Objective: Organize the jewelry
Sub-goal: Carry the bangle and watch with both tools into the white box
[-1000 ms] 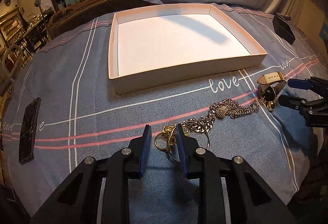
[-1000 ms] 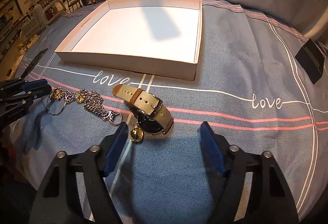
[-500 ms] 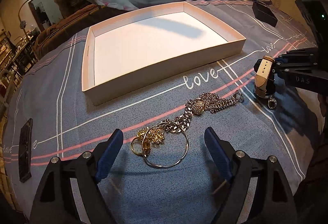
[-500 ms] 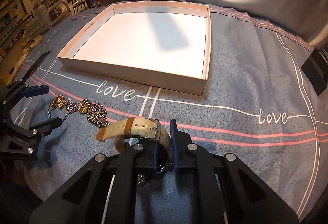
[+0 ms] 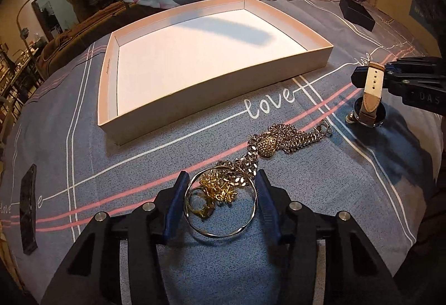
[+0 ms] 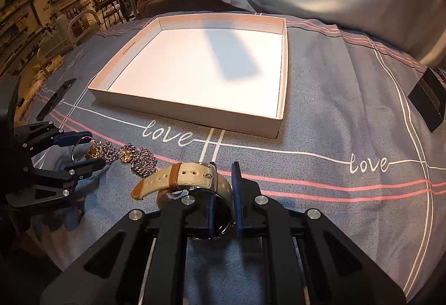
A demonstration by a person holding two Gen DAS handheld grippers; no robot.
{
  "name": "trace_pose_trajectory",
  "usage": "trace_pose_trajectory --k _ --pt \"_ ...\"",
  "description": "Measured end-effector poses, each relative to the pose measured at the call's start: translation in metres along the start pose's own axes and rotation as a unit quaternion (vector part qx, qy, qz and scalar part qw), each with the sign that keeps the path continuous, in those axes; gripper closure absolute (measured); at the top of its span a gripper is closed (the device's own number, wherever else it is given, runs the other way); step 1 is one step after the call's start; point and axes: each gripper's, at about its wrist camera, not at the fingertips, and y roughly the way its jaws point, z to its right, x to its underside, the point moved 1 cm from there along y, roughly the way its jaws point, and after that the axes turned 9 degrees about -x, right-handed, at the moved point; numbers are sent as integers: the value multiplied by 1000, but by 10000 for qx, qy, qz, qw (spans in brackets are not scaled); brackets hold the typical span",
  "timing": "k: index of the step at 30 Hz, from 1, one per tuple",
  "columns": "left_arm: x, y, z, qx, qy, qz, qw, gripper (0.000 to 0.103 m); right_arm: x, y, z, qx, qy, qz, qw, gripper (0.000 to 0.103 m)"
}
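My right gripper (image 6: 223,207) fingers cover most of the dark round watch case (image 6: 221,217); dial unreadable. Small gold ring and charms (image 5: 214,193) tangle inside the silver bangle (image 5: 220,207), pieces indistinguishable. Black flat slab (image 5: 28,207) at the cloth's left edge: too dark to identify.

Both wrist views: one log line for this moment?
left gripper: jaws bracketing silver bangle, grip unclear | right gripper: shut on watch | chain: on cloth | tray: no jewelry inside
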Motion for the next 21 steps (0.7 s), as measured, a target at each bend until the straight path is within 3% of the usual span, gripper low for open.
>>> trace_pose_trajectory --k 7,14,21 --pt "-21 -28 -6 54 -371 288 9989 55 -10 -3 -10 -9 -185 0 9998 91" --pt "-23 -17 -4 207 -715 -2 9972 55 -12 1 -26 -2 -419 -151 9990 91" --pt "-49 -37 -20 386 -1077 181 9933 55 -53 -22 -45 -71 -766 90 9970 92"
